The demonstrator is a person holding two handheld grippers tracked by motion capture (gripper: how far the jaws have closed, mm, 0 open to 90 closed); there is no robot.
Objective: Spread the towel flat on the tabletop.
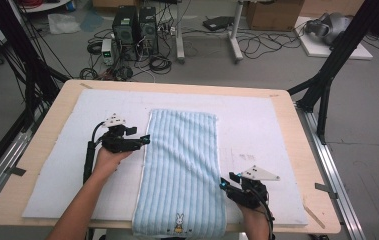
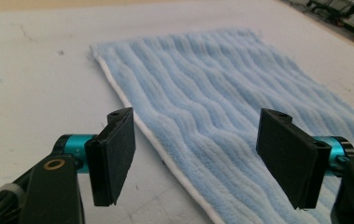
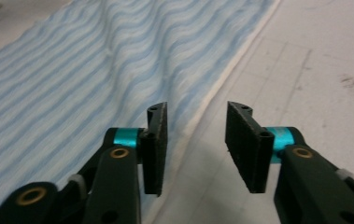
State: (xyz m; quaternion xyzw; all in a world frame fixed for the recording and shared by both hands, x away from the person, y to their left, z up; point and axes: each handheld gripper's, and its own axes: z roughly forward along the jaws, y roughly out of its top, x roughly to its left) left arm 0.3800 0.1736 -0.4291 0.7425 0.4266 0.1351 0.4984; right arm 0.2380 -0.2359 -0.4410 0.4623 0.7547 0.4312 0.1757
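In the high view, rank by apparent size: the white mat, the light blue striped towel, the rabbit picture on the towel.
1. White mat, largest.
2. Light blue striped towel.
3. Rabbit picture, smallest by far.

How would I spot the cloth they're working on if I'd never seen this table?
On the wooden table lies a white mat. The towel lies down its middle, pale blue and ribbed, with a small rabbit at its near end.
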